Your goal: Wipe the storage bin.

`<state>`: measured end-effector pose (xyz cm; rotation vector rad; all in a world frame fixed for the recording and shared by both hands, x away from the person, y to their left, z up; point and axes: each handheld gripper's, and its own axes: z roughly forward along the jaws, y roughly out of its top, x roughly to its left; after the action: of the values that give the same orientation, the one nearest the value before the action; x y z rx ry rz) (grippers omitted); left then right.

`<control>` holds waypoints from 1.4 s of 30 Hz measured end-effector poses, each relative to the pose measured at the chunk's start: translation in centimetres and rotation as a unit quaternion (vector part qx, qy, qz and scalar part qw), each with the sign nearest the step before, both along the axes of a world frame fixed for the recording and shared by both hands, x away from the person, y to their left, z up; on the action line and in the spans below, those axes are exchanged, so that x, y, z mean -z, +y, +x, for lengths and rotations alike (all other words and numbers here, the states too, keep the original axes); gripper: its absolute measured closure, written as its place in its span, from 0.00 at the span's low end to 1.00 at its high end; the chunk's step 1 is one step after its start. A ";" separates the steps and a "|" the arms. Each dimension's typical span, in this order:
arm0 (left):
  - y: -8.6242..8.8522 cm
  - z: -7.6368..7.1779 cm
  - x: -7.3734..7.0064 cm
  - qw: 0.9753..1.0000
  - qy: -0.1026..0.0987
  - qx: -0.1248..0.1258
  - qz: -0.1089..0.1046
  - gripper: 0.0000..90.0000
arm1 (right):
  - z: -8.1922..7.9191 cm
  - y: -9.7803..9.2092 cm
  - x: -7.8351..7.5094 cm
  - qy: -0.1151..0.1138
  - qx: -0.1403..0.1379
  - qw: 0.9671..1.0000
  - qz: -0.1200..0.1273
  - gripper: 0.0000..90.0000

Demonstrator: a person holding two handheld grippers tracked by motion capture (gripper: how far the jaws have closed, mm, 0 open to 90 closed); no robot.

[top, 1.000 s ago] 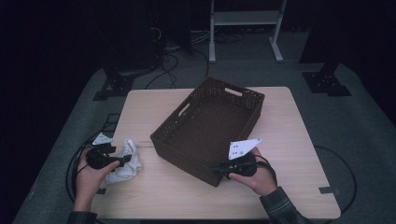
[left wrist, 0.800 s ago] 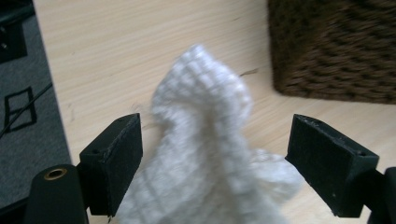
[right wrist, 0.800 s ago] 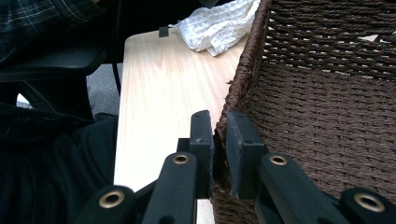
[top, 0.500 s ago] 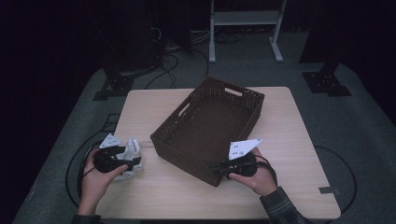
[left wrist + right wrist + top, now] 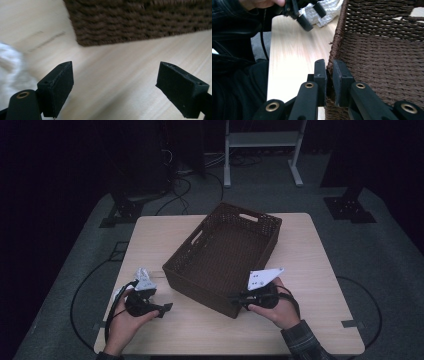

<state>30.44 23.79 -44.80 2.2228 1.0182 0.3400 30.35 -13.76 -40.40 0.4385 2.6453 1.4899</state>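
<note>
1. A dark brown woven wicker basket (image 5: 225, 257), rectangular with cut-out handles in its short walls, sits at an angle across the middle of the pale wooden square table (image 5: 310, 255). Its inside looks empty from above.

2. The right gripper (image 5: 239, 296), black and held in the person's right hand (image 5: 277, 305), is at the basket's near corner. In the right gripper view its jaws stand close together with the basket's rim (image 5: 331, 65) pinched between them: one jaw outside the wall, one inside.

3. A grey three-cornered plate (image 5: 264, 277) rides on top of the right gripper; a few small dark dots show on it, but I can read no lettering there.

4. The left gripper (image 5: 161, 309), also black, lies low over the table at the near left, held in the person's left hand (image 5: 122, 325). In the left gripper view its jaws are spread wide with bare tabletop between them, holding nothing, and the basket's outer wall (image 5: 140, 21) stands ahead of them, apart.

5. A crumpled white waffle-textured cloth (image 5: 143, 281) lies on the table just beside the left gripper, on its far side, well outside the basket. In the left gripper view it is a blurred white patch (image 5: 11, 67) at the left edge, next to one jaw; I cannot tell whether it touches.

6. A black cable (image 5: 116, 301) trails from the left gripper, past the wrist.

7. I can make out no brand names, labels or writing on the basket, the cloth or the table.

8. Beyond the table, a grey floor with black cables and a white metal frame (image 5: 262, 140) sits in dim light.
</note>
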 end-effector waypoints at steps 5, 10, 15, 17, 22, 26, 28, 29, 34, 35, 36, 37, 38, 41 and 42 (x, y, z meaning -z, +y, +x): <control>-0.7 -0.2 1.1 1.000 0.008 0.003 0.013 0.14 | 0.1 -0.6 -0.1 -0.003 0.012 1.000 -0.004 0.90; -1.0 -0.5 1.9 1.000 0.015 0.005 0.018 0.14 | 0.1 -1.0 -0.2 -0.007 0.019 1.000 -0.007 0.89; -1.4 -0.4 2.5 0.999 0.019 0.011 0.032 0.13 | 0.0 -1.2 -0.4 -0.016 0.029 0.999 -0.018 0.87; -1.4 -0.4 2.7 0.999 0.023 0.009 0.030 0.13 | -0.1 -1.3 -0.5 -0.019 0.033 0.999 -0.020 0.86; -1.4 -0.3 3.1 0.999 0.029 0.006 0.041 0.12 | -0.1 -1.7 -0.6 -0.023 0.044 0.999 -0.023 0.85; -1.7 -0.3 3.4 0.998 0.031 0.012 0.048 0.12 | -0.1 -2.0 -0.7 -0.030 0.054 0.998 -0.025 0.84; -1.7 -0.3 3.5 0.998 0.031 0.012 0.050 0.11 | -0.1 -2.2 -0.7 -0.034 0.060 0.997 -0.027 0.83; -1.8 -0.3 3.5 0.998 0.030 0.012 0.051 0.11 | -0.1 -2.3 -0.7 -0.037 0.063 0.997 -0.028 0.83; -1.8 -0.3 3.6 0.998 0.022 0.012 0.054 0.10 | 0.0 -2.9 -0.8 -0.042 0.078 0.995 -0.033 0.83; -1.8 -0.3 3.7 0.998 0.022 0.012 0.054 0.09 | 0.0 -3.1 -0.9 -0.042 0.081 0.995 -0.033 0.83; -1.8 -0.3 3.7 0.998 0.021 0.012 0.054 0.08 | 0.0 -3.3 -0.9 -0.045 0.084 0.995 -0.033 0.83; -1.8 -0.3 3.7 0.998 0.021 0.011 0.053 0.07 | 0.0 -3.5 -1.0 -0.043 0.088 0.995 -0.032 0.83; -1.8 -0.3 3.8 0.998 0.020 0.011 0.053 0.07 | 0.1 -3.7 -1.0 -0.045 0.091 0.994 -0.031 0.83; -2.0 -0.2 4.0 0.999 0.017 0.011 0.050 0.02 | 0.2 -4.3 -1.1 -0.046 0.102 0.993 -0.029 0.83; -2.0 -0.3 4.1 0.999 0.015 0.009 0.048 0.01 | 0.2 -4.5 -1.1 -0.046 0.105 0.993 -0.028 0.83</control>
<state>30.17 21.82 -48.86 2.3288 1.0156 0.3548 30.55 -18.24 -39.29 0.6071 2.4749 1.3365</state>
